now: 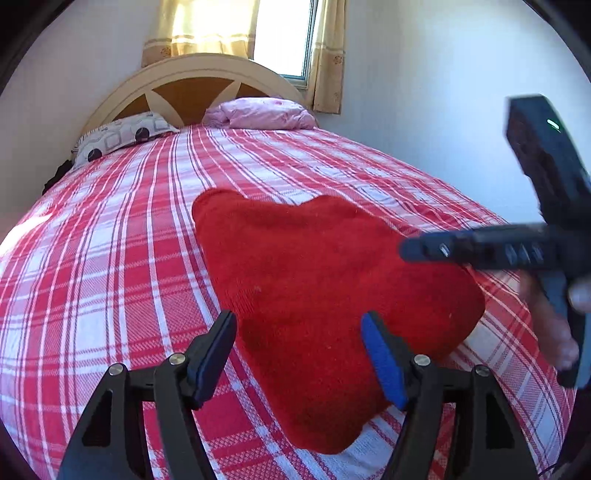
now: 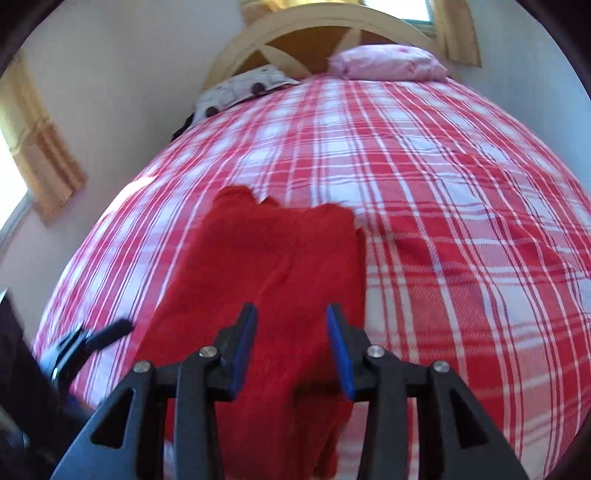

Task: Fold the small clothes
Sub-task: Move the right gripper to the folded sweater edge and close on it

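Observation:
A small red fleece garment (image 1: pixel 317 295) lies flat on the red-and-white plaid bed; it also shows in the right wrist view (image 2: pixel 266 280). My left gripper (image 1: pixel 299 325) is open and empty, hovering above the garment's near part. My right gripper (image 2: pixel 291 317) is open and empty above the garment's near end. The right gripper's body, held by a hand, shows blurred at the right of the left wrist view (image 1: pixel 480 247). The left gripper shows blurred at the lower left of the right wrist view (image 2: pixel 88 343).
The plaid bedspread (image 1: pixel 110 258) covers the whole bed. A patterned pillow (image 1: pixel 125 136) and a pink pillow (image 1: pixel 258 112) lie by the wooden headboard (image 1: pixel 192 85). White walls close in on both sides; a curtained window (image 1: pixel 258 33) is behind the headboard.

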